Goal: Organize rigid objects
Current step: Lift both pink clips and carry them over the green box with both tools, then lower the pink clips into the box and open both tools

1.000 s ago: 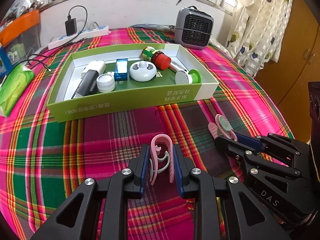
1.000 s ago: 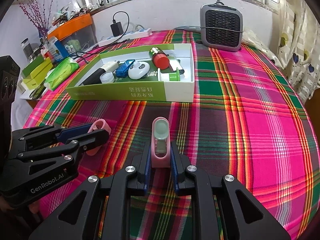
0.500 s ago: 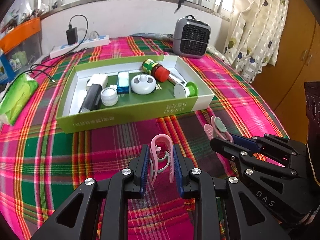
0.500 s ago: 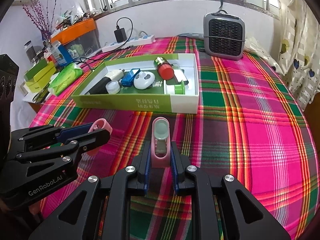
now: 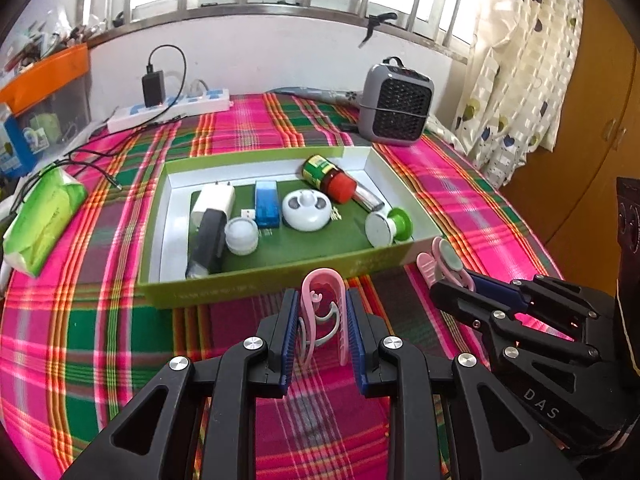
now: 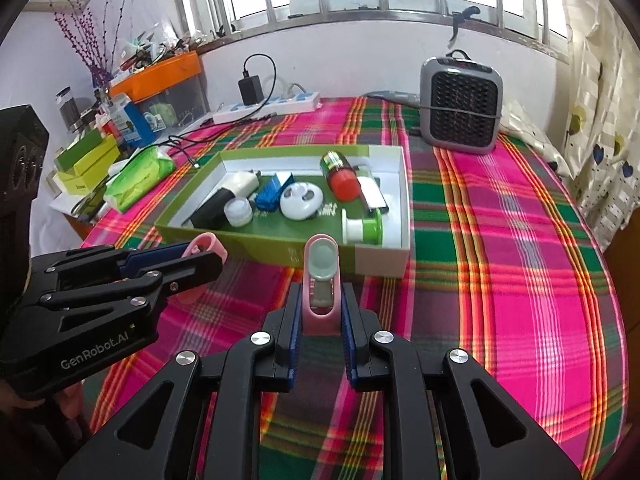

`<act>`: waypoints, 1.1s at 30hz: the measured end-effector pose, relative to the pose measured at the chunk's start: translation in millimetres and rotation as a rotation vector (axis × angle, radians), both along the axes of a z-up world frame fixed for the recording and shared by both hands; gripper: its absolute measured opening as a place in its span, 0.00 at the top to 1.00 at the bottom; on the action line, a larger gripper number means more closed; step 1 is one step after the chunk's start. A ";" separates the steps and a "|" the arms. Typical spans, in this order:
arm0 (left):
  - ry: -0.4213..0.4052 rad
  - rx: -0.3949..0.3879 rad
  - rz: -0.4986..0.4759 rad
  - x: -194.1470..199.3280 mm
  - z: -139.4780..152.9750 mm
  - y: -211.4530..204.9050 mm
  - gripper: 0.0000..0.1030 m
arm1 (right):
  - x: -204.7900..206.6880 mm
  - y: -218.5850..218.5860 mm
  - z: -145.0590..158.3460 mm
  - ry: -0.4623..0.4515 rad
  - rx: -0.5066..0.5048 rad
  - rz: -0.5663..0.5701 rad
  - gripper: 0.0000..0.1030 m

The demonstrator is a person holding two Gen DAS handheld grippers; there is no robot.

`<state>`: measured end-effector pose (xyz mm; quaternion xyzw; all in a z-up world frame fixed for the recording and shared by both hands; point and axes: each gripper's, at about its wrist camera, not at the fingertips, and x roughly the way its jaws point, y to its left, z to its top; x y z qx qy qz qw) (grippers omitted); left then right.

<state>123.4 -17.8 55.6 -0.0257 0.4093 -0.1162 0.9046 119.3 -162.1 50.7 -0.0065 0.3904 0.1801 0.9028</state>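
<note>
Both grippers are mid-carry: the left gripper (image 5: 322,322) clamps a pink clip (image 5: 322,312), the right gripper (image 6: 320,312) clamps another clip (image 6: 321,280), each needing release over the box (image 5: 276,276) at 12 o'clock.

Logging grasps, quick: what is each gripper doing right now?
Left gripper: closed on pink plastic clip.
Right gripper: closed on pink clip with grey pad.

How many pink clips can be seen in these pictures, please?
2. One pink clip is held in the left gripper; the other pink clip is held in the right gripper. Both are just before the green box. Others may be hidden.
</note>
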 end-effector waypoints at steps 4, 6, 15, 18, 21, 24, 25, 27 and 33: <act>-0.006 -0.006 0.007 9.2 3.4 5.5 0.78 | 7.0 5.1 4.4 -0.010 -0.001 0.012 0.82; -0.006 -0.012 0.012 14.3 4.1 9.2 0.78 | 10.0 7.5 5.4 -0.011 -0.001 0.019 0.82; -0.016 -0.007 0.030 41.3 9.3 23.2 0.78 | 32.3 18.2 8.5 0.004 0.012 0.054 0.82; -0.018 -0.006 0.033 49.6 9.7 25.9 0.78 | 41.6 22.7 7.7 0.013 0.010 0.069 0.82; -0.010 -0.015 0.033 58.6 8.1 29.3 0.78 | 48.6 26.4 6.4 0.021 0.006 0.076 0.82; -0.010 -0.006 0.037 68.0 6.8 31.1 0.78 | 56.7 29.4 3.9 0.037 0.010 0.090 0.82; -0.009 -0.005 0.035 71.3 6.0 31.5 0.78 | 59.9 31.0 2.4 0.043 0.009 0.096 0.82; -0.001 -0.005 0.038 78.4 3.8 32.7 0.78 | 64.5 32.7 -0.4 0.055 0.011 0.104 0.82; 0.026 -0.016 0.030 95.5 -5.0 35.1 0.78 | 76.1 36.1 -10.2 0.090 0.013 0.123 0.82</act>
